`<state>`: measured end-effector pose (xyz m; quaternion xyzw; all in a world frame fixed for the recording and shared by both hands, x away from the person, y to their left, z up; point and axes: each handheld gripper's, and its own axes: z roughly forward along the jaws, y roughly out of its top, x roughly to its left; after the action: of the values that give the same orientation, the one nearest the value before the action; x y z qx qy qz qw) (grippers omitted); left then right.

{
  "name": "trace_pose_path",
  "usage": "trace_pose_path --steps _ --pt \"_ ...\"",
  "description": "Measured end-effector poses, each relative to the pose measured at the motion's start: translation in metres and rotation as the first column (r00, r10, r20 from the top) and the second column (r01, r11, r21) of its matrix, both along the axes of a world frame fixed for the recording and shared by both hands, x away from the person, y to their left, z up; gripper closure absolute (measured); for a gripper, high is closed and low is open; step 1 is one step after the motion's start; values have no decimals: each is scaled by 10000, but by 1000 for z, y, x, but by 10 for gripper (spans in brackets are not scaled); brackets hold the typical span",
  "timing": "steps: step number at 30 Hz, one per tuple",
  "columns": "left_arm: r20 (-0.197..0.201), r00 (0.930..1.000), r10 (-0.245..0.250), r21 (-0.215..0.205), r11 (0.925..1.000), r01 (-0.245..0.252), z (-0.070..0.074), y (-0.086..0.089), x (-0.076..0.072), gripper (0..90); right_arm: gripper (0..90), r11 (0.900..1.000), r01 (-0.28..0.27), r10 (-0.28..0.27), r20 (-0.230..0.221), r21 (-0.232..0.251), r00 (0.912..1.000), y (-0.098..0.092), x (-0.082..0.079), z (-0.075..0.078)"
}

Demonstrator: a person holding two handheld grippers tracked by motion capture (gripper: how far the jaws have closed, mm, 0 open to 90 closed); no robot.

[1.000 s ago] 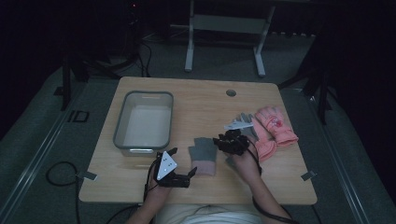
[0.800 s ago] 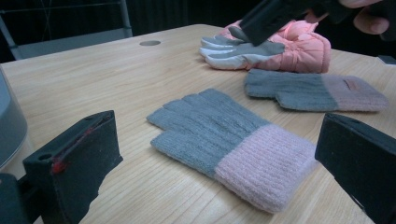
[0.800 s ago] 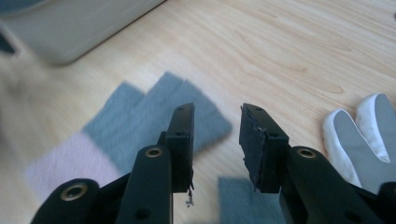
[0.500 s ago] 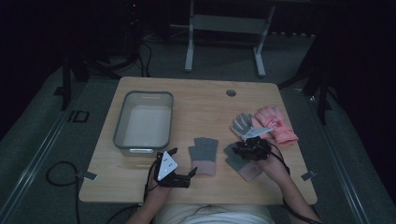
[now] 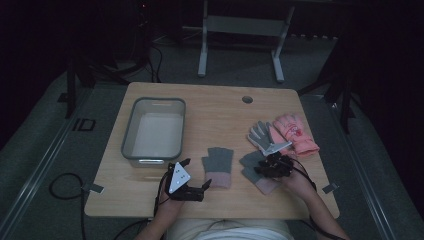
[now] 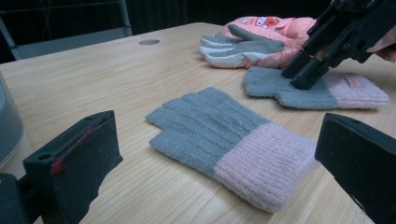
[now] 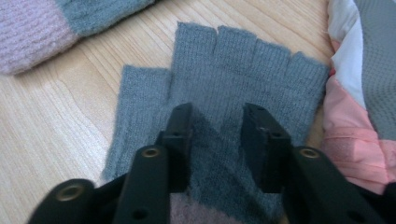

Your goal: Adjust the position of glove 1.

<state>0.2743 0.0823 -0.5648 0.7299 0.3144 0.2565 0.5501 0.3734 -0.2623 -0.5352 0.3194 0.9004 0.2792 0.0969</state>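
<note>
Two grey knit gloves with pink cuffs lie near the table's front edge. The left glove (image 5: 218,167) (image 6: 224,135) lies flat just ahead of my left gripper (image 5: 196,174) (image 6: 217,135), whose jaws stand wide open and hold nothing. My right gripper (image 5: 267,167) (image 7: 217,123) (image 6: 306,74) points down onto the right glove (image 5: 252,172) (image 7: 243,70) (image 6: 327,91). Its jaws have just been closing and stand narrowly apart, tips on the grey knit, with fabric in the gap between them.
A grey-and-white glove (image 5: 265,137) (image 6: 243,49) overlaps a pink glove (image 5: 296,132) (image 6: 275,25) behind the right gripper. A grey bin (image 5: 131,142) stands at the left of the table (image 5: 220,110), which has a cable hole (image 5: 247,99) near its far edge.
My right gripper has moved right and down, from beside the left glove onto the right glove, which now lies uncovered beneath its tips. The left gripper has stayed in place.
</note>
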Motion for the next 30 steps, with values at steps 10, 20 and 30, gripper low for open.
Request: trace_pose_path --steps 10,20,30 --pt "-70 10000 -4 35 10000 5 0 -1 1 0 844 9961 854 -849 231 -225 9961 9 -9 2" --pt "-13 10000 6 50 10000 -6 0 -1 0 0 852 9694 1870 -2052 1066 1592 9729 29 -47 50" --pt "4 10000 -23 87 10000 23 0 -1 0 0 851 8814 3979 -4223 474 2545 9052 23 -74 53"
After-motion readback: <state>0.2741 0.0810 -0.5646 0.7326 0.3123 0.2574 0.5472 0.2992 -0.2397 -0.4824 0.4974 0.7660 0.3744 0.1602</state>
